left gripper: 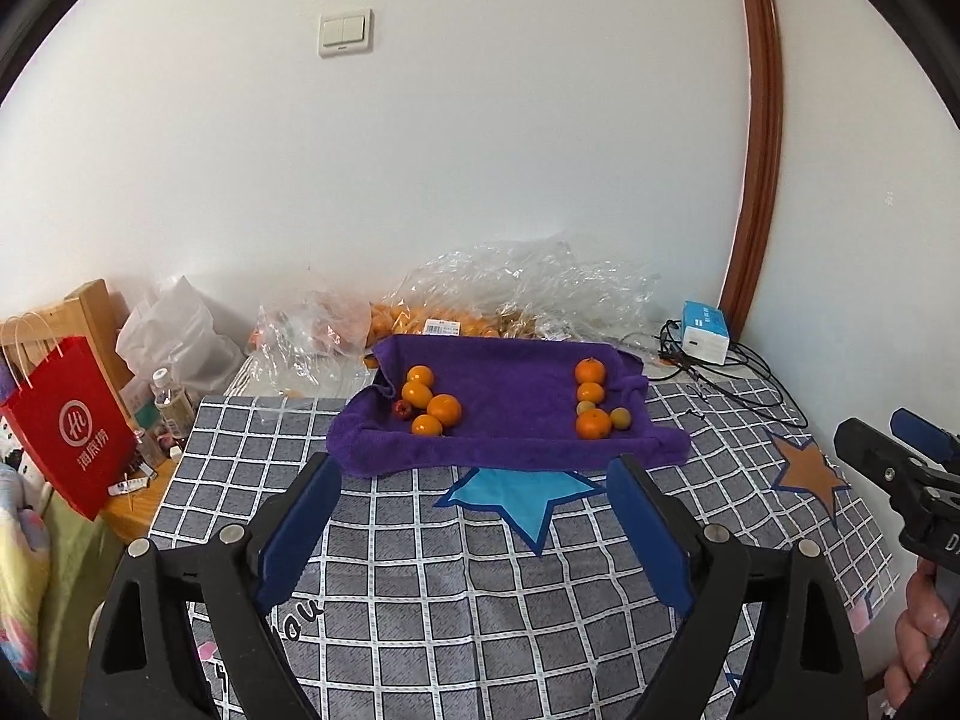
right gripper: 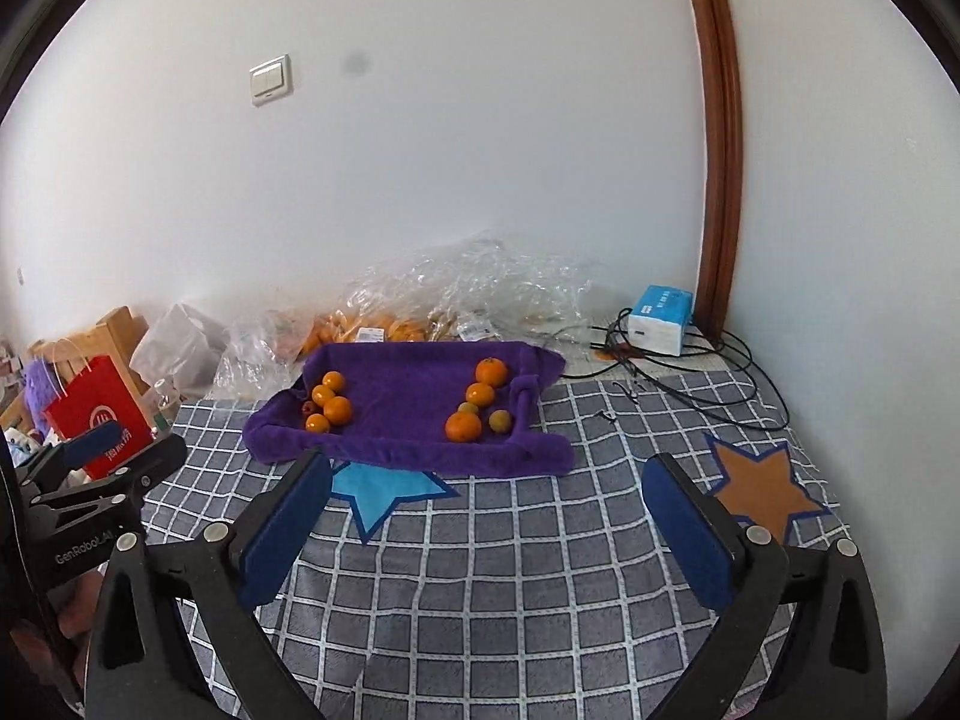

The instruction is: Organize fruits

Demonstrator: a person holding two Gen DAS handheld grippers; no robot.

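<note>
Fruits sit in two clusters on the purple towel; my left gripper and right gripper hang spread wide, holding nothing — round oranges could roll off if I nudge that floppy towel edge.

Left gripper is held level over the near part of the bedcover, jaws spread wide, nothing gripped. Right gripper is held alongside, jaws equally wide, empty. Operator's fingers are seen on the right handle.
</note>
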